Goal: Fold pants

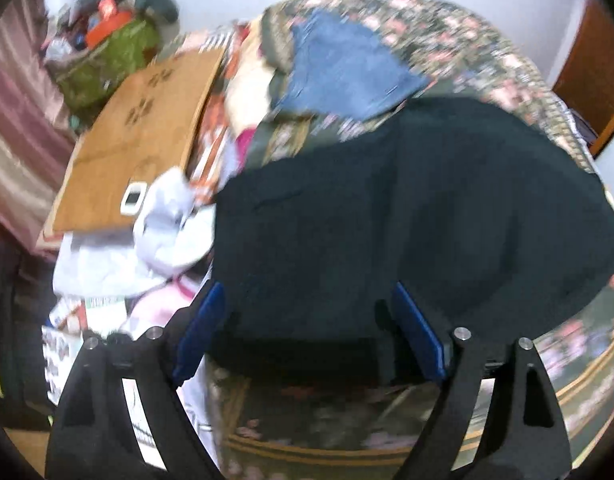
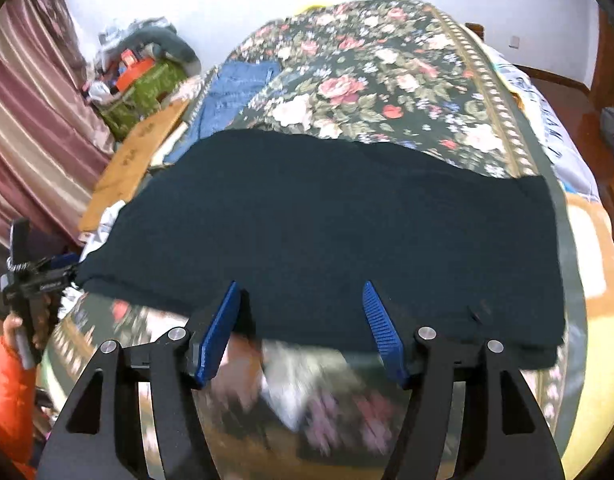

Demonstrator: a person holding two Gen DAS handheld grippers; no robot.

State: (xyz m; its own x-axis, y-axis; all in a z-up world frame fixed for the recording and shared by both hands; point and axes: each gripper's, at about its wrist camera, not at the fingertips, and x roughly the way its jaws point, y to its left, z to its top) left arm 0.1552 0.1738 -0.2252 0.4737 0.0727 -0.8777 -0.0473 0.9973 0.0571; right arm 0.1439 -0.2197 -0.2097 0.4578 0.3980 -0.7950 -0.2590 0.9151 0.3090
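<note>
Dark navy pants point(image 1: 407, 208) lie spread flat across the floral bedspread point(image 2: 367, 80), and in the right wrist view the pants point(image 2: 327, 220) run from left to right. My left gripper point(image 1: 307, 290) stands open wide over their near edge, the cloth lying between the blue pads point(image 1: 199, 332) without being pinched. My right gripper point(image 2: 301, 286) is open too, its fingertips at the near hem with cloth between them. In the right wrist view the left gripper point(image 2: 69, 268) shows at the pants' left corner, held by a hand in an orange sleeve point(image 2: 11, 392).
Folded blue jeans point(image 1: 343, 68) lie further up the bed. A brown board point(image 1: 147, 128) with a small white device point(image 1: 133, 198) sits to the left, beside white clothes point(image 1: 171, 232). A cluttered green box point(image 1: 111, 56) and a striped curtain point(image 1: 15, 100) stand beyond.
</note>
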